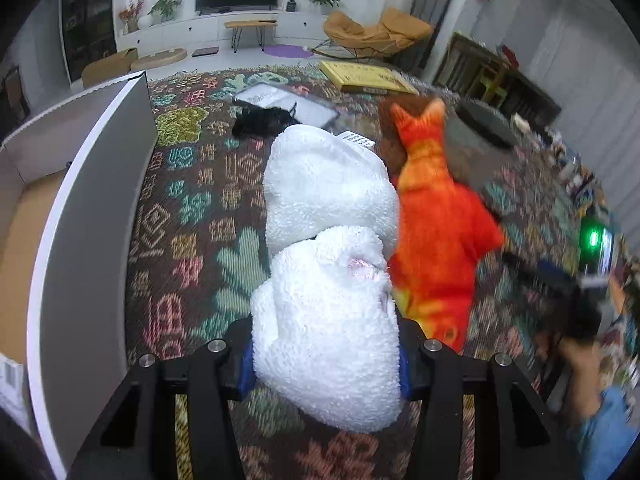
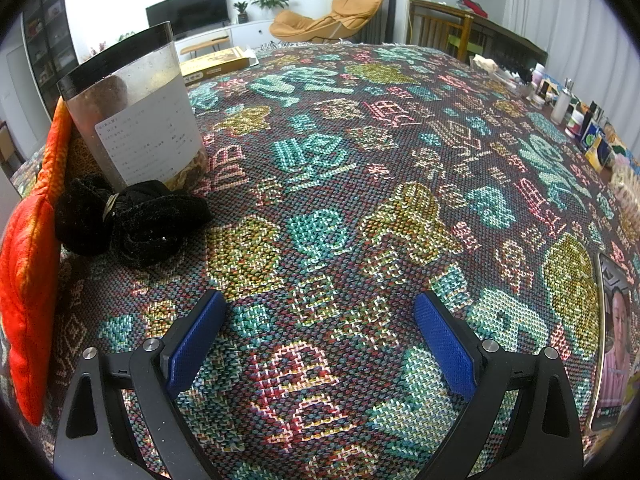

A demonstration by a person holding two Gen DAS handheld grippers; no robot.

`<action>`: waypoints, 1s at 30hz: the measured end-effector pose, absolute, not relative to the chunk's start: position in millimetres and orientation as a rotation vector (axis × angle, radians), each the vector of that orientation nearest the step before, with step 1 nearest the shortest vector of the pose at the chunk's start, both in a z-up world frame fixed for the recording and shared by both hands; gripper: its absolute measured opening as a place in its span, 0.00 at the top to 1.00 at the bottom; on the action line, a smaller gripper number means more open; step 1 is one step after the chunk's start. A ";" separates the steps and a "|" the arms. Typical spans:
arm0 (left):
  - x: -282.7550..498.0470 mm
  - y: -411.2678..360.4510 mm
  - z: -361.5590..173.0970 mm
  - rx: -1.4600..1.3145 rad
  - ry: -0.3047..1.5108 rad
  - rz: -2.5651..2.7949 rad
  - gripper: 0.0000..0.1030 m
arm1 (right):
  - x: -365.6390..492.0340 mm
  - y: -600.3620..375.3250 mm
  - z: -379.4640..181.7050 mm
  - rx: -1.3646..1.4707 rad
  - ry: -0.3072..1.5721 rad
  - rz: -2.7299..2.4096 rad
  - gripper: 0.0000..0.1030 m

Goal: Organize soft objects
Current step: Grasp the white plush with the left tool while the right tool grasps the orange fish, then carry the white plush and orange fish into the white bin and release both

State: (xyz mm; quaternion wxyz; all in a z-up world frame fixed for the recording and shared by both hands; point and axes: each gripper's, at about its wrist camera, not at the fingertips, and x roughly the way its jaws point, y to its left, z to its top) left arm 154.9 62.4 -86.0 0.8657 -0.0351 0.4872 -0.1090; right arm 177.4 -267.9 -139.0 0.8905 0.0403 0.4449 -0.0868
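My left gripper (image 1: pixel 325 368) is shut on a white plush toy (image 1: pixel 328 320), with the blue pads pressing its lower part from both sides. The toy's body stretches away over the patterned cloth (image 1: pixel 200 208). An orange fish plush (image 1: pixel 436 248) lies right beside it. A black velvet soft item (image 1: pixel 260 120) lies farther back. An open cardboard box (image 1: pixel 92 200) with a white wall stands at the left. My right gripper (image 2: pixel 320 336) is open over bare cloth, with nothing between its pads. To its left lie the black soft item (image 2: pixel 132 220) and the orange fish plush (image 2: pixel 28 280).
A clear jar (image 2: pixel 136 120) with a label stands behind the black item. A phone (image 2: pixel 612 340) lies at the right, and bottles and small items (image 2: pixel 568 108) line the far right edge. A flat yellow box (image 1: pixel 368 76) and a clear tray (image 1: pixel 280 104) lie at the back.
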 end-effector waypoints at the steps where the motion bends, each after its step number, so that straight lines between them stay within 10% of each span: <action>1: 152.5 60.3 -88.2 -0.058 1.026 -0.225 0.45 | 177.2 -268.6 -139.0 0.084 0.924 -0.180 0.06; 5: 148.3 54.0 -105.1 -0.005 1.055 -0.158 0.28 | 177.4 -267.8 -139.0 0.083 0.924 -0.181 0.06; 22: 155.7 37.2 -131.1 0.005 1.072 -0.207 0.19 | 189.7 -176.1 -114.9 0.466 0.971 0.380 0.10; 23: 158.8 37.8 -132.4 0.001 1.074 -0.204 0.19 | 197.9 -170.7 -122.2 0.471 0.996 0.377 0.17; 24: 161.1 39.3 -133.9 -0.008 1.075 -0.201 0.20 | 206.7 -165.8 -133.4 0.478 1.047 0.396 0.67; 25: 161.6 41.9 -134.0 -0.025 1.070 -0.207 0.24 | 207.9 -166.3 -137.4 0.498 1.076 0.412 0.78; 30: 155.5 55.4 -131.2 -0.106 1.035 -0.259 0.47 | 160.7 -199.5 -87.7 0.494 0.972 0.553 0.79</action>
